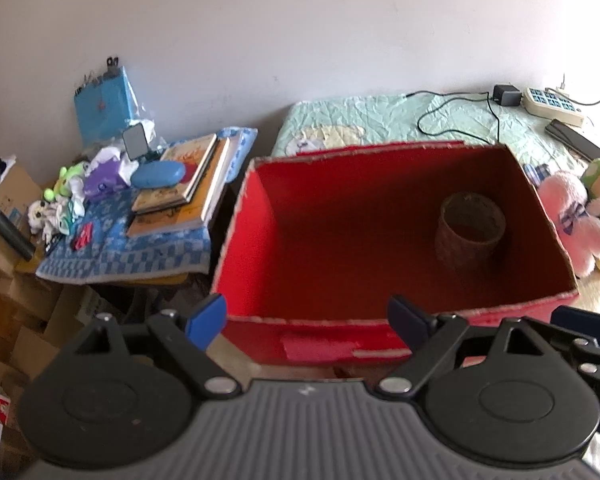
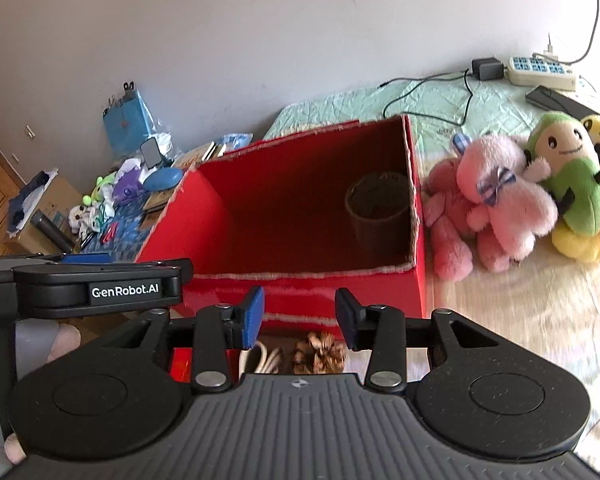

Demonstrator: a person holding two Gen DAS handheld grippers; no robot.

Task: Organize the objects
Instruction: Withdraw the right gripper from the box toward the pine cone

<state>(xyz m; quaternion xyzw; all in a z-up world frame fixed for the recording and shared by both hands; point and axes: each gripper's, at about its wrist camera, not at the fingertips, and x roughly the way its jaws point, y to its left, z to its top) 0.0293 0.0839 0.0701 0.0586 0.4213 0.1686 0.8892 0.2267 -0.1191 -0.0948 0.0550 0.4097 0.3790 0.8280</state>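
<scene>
The bed carried everything that mattered here, and the red box stood on it, open at the top, with its near wall just in front of both claws. The box was almost empty. Only a small woven basket stood upright inside, near the far right corner.

Just beside the right wall of the box, a group of soft toys lay on the bed: a pink plush rabbit touching a green and yellow doll. These looked like the next things to put away, though this is only a judgement from the task. A pine cone and some pale cord lay low in front of the box, partly hidden under the right claw.

The left claw stood wide open with nothing between its pads. The right claw was about half open and also held nothing.

To do the step well, the right claw should probably open wider before it reaches a toy, because the plush is thick and soft. It would be better to take the rabbit by its body and not by an ear, then lift it clear over the wall of the box and set it down apart from the basket, so that the basket does not tip over.
</scene>
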